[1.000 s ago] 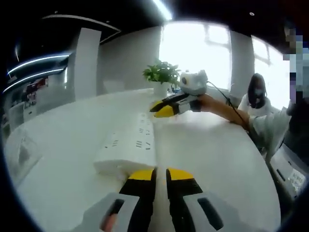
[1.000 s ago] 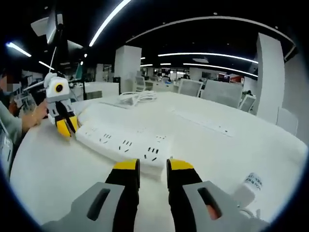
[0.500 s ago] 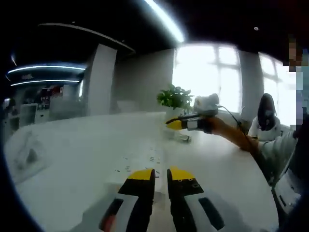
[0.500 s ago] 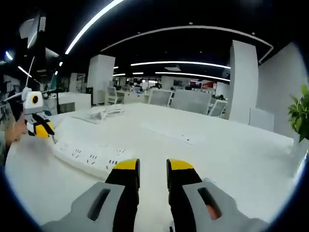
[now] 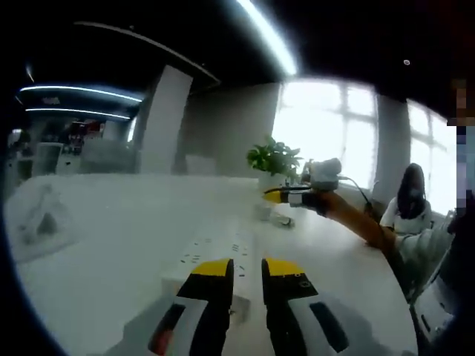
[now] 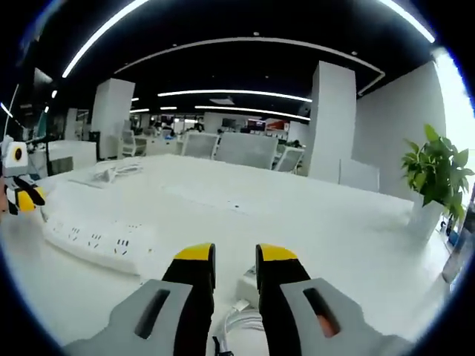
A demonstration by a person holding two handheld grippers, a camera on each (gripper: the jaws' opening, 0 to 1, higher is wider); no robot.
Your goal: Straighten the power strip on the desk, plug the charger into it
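Observation:
The white power strip (image 5: pixel 211 251) lies on the white desk just ahead of my left gripper (image 5: pixel 247 271), whose jaws stand nearly together with nothing between them. In the right gripper view the power strip (image 6: pixel 95 239) sits at the left, with the left gripper (image 6: pixel 18 197) at its far end. My right gripper (image 6: pixel 235 259) hovers with its jaws close together and empty over a white charger (image 6: pixel 248 285) and its coiled cable (image 6: pixel 241 322). In the left gripper view the right gripper (image 5: pixel 286 196) is held up by a hand beyond the strip.
A potted plant (image 5: pixel 274 159) stands at the desk's far side; it also shows as the plant (image 6: pixel 433 172) at the right. A person (image 5: pixel 409 202) sits at the desk's right. A white cable bundle (image 6: pixel 111 170) lies farther back. Office chairs stand beyond the desk.
Both grippers have lifted off the power strip's ends. The right gripper swung away to the right, so the strip slid left in its view and the charger and plant came in.

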